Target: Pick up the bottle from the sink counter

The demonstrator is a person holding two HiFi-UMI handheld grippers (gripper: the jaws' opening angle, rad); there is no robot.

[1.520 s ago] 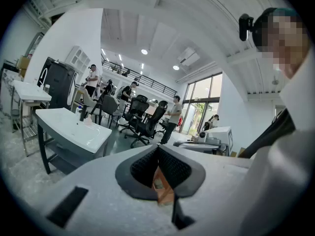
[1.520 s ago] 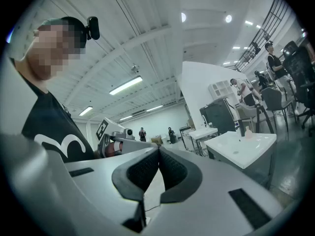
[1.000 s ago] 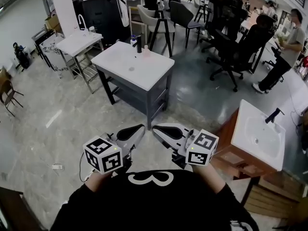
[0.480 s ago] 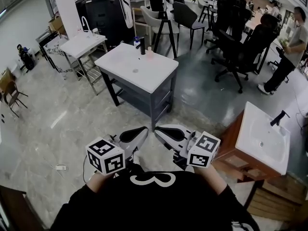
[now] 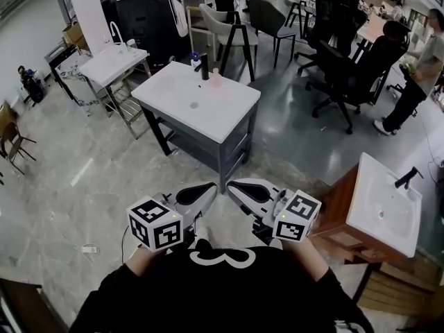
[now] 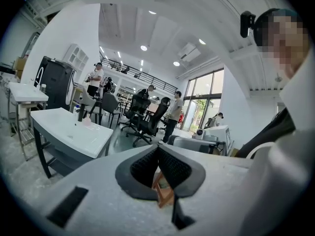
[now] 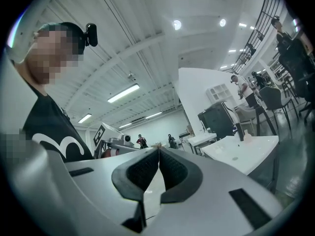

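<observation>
Left claw, right claw — both pinched shut, nothing held, side by side; well apart from the bottle upright on the sink worktop.

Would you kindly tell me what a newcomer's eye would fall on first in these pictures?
First the two marker-cubed tools low in the head view: the left gripper and right gripper, side by side, both shut and empty. Ahead, mid-room, stands a white sink counter with a black faucet and a pink bottle at its far edge. A second sink on a wooden cabinet sits at the right.
</observation>
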